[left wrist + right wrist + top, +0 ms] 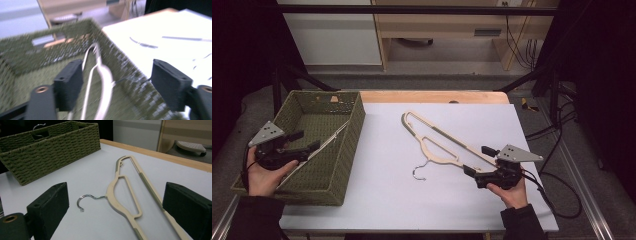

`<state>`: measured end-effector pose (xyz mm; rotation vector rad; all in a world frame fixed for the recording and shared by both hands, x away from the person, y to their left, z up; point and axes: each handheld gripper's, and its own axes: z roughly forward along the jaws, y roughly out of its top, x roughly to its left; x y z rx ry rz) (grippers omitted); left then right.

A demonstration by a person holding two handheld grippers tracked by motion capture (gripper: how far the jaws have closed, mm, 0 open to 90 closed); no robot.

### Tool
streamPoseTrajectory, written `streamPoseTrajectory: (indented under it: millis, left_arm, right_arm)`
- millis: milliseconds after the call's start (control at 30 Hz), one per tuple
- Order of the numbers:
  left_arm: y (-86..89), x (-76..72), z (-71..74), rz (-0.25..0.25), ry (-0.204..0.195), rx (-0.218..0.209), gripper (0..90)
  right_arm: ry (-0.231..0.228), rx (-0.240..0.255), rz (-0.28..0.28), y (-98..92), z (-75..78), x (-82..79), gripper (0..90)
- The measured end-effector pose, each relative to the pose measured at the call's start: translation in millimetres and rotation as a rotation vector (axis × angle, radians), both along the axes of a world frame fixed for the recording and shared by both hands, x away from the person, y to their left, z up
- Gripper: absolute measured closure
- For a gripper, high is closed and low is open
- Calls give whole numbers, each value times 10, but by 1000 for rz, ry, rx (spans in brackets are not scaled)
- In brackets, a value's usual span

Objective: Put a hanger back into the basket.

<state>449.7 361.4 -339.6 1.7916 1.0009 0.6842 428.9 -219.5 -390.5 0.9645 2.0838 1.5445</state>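
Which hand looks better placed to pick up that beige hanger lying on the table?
The right. The right gripper sits open at the end of the beige hanger on the table. The left gripper is open over the green woven basket, above a white hanger already inside.

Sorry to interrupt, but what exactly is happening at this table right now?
A person with a gripper in each hand appears to be moving hangers into the green woven basket. One pale hanger already leans inside it, between the open jaws of the left gripper, whose pads are clear of it. A second, cream hanger lies flat on the white table. The right gripper sits open at that hanger's near end, not yet gripping it.
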Motion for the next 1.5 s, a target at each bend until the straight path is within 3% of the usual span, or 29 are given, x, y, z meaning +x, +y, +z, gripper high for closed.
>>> streamPoseTrajectory:
  millis: [200, 367, 600, 900, 1133, 1500]
  left_arm:
    - [-353, -189, 110, -57, -85, -88, 141]
    - [-737, -255, 111, -117, -101, -99, 104]
    - [-1131, -279, 20, -173, -109, -106, 97]
    - [-1571, -167, -189, -230, -47, -75, 102]
    - [-1914, -54, -308, -267, -22, -46, 114]
    - [-2379, 199, -627, -292, 78, -12, 171]
  right_arm:
    - [11, 9, 0, 19, -11, 23, 66]
    - [6, 19, -4, 11, -3, 29, 65]
    - [3, 18, -24, 9, -11, 41, 58]
    - [5, 24, -31, -20, -44, 47, 66]
    - [16, 23, -23, -24, -44, 54, 77]
    - [50, -24, -35, -24, -71, 69, 95]
